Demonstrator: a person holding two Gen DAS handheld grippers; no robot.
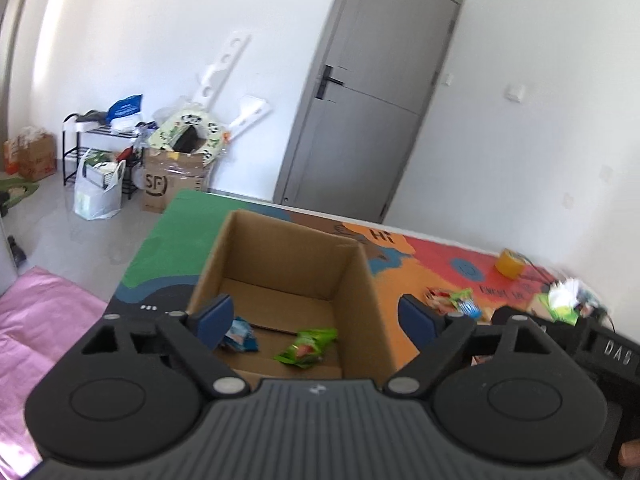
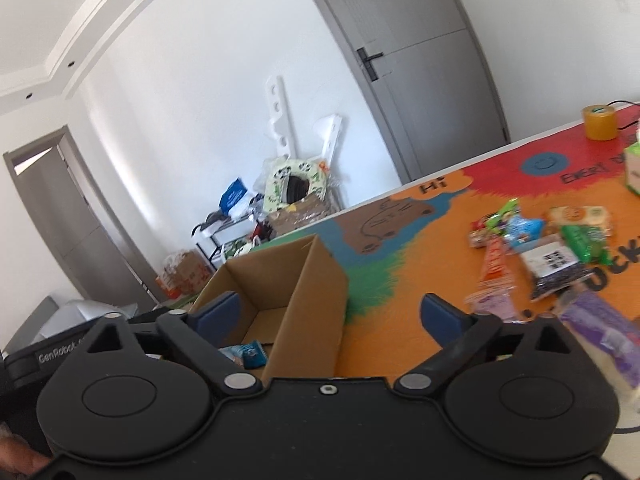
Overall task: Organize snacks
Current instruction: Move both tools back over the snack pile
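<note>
While both tools sit at the cardboard box (image 1: 280, 280) on the colourful mat (image 2: 400, 300), the left gripper (image 1: 316, 316) and the right gripper (image 2: 340, 314) stand with jaws wide and nothing between them. A green packet (image 1: 308, 346) and a blue packet (image 1: 240, 336) lie on the box floor (probably dropped there on purpose). The remaining snacks (image 2: 540, 240) are scattered on the mat well to the right, likely awaiting collection.
</note>
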